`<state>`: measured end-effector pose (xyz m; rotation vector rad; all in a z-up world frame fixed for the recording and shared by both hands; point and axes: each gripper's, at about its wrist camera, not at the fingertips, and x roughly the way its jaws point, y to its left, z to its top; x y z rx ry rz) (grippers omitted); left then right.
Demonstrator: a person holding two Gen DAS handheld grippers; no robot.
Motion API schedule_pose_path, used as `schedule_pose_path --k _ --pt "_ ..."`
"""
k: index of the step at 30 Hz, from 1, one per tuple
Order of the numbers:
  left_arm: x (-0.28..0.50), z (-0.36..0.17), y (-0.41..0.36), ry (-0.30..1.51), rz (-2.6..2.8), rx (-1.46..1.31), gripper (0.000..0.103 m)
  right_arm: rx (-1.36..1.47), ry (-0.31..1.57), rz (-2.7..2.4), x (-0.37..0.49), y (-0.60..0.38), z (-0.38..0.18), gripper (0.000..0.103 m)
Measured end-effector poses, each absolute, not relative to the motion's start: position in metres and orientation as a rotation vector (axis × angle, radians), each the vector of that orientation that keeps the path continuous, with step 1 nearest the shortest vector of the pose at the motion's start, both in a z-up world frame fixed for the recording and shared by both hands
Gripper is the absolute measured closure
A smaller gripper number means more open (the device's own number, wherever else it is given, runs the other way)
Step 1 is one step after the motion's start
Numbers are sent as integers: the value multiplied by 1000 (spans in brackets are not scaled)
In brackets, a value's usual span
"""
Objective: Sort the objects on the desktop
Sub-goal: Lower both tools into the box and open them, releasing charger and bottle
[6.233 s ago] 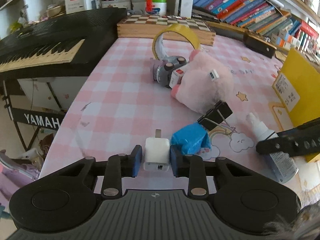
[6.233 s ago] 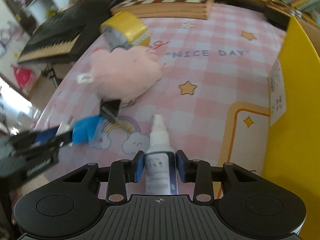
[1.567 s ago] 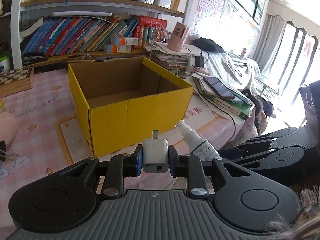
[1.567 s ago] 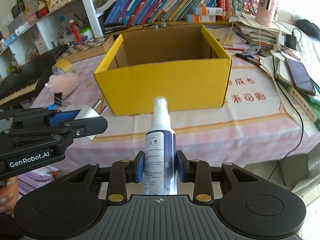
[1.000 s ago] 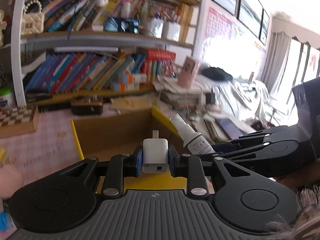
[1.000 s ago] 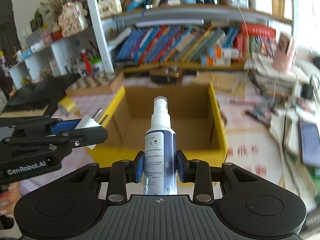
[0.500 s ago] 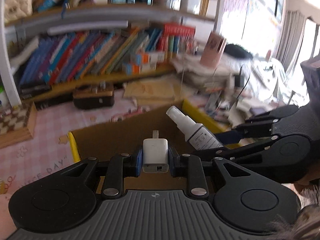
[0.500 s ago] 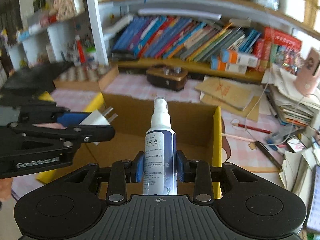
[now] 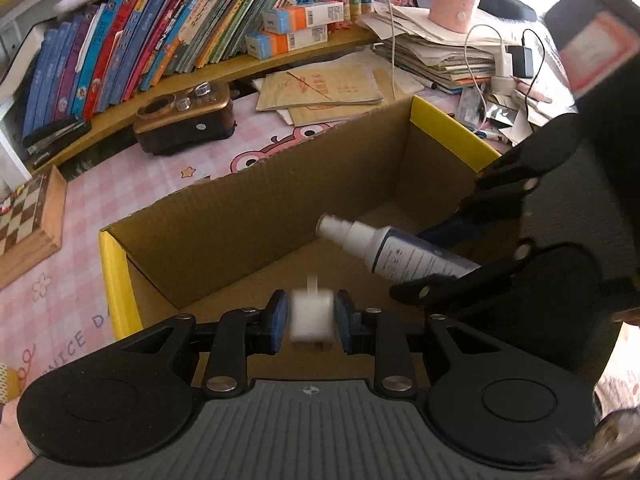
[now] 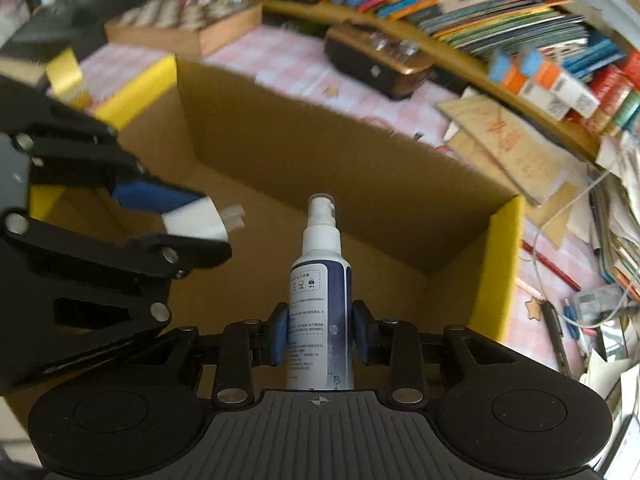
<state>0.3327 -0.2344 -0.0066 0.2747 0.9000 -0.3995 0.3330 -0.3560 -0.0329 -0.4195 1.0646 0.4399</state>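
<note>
A yellow cardboard box stands open below both grippers, its brown inside bare. My left gripper points down into it and its jaws are opening. The white charger plug is blurred between the blue pads, with a gap on each side. In the right wrist view the same charger shows at the tip of the left gripper. My right gripper is shut on a white and dark blue spray bottle. It holds the spray bottle tilted over the right half of the box.
A pink checked cloth covers the table. Behind the box lie a brown radio-like case, a chessboard, loose papers and a row of books. Stacked papers and cables crowd the right side.
Both grippers have come over the box and tipped down toward its inside. The left pads have parted from the charger, which now looks blurred. The bottle stays gripped.
</note>
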Motion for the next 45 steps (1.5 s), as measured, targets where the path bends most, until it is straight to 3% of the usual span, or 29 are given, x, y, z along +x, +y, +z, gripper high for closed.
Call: schedule_pose_path --k 2,7,12,15,19,21,28,45 --pt "332 -6 -235 895 -388 276 71 -434 1079 448 332 -354 -36 70" --pt "333 2 -219 865 -362 179 38 -439 1015 462 325 -356 -26 69" --pt "323 15 -210 807 -357 139 31 -393 943 455 313 -364 -8 69" --pt "309 31 -204 741 -345 115 18 -338 882 439 303 -376 9 69" --pt "292 52 -190 652 -297 17 9 -218 785 415 285 -395 37 67" --pt "283 61 -184 610 -278 -8 8 -151 740 404 276 -404 49 58" --pt "243 79 -172 505 -228 -55 0 -79 625 360 243 -416 69 53" --pt "151 63 -146 487 -209 -46 0 -24 595 245 158 -406 54 53"
